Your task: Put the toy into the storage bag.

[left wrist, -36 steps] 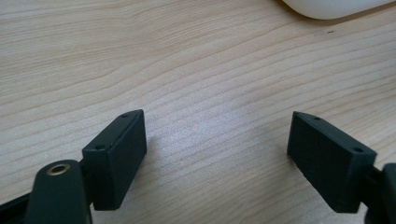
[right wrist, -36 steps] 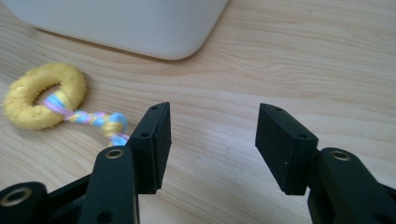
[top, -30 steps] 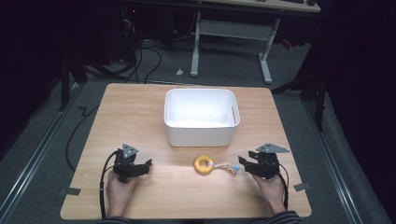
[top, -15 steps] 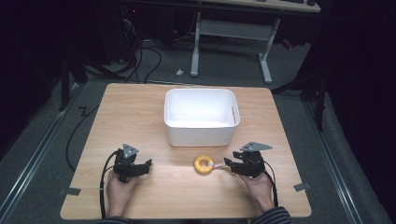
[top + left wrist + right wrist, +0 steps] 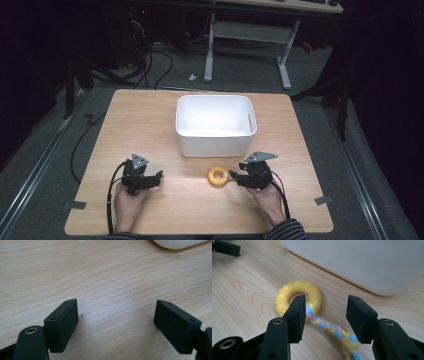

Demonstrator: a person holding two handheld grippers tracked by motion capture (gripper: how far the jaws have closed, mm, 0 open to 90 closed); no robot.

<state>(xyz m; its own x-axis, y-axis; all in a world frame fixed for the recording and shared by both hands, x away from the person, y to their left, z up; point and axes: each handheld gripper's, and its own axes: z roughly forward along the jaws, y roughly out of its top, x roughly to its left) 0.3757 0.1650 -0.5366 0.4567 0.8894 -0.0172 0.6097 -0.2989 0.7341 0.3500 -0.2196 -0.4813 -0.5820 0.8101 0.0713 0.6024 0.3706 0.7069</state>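
Simply a nubbly yellow ring toy (image 5: 298,296) with pastel braided rope (image 5: 332,330).

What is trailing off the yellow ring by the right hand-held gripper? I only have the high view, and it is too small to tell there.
Observer: A braided rope in blue, pink and yellow, tied through the yellow ring.
Operator: Is it gripped?
Observer: Not yet. The right hand-held gripper has the braid between its jaws, which have just been closing, but a gap shows beside the right jaw.
Operator: And the other one?
Observer: The left hand-held gripper stands wide open over the bare table, with nothing between its jaws.
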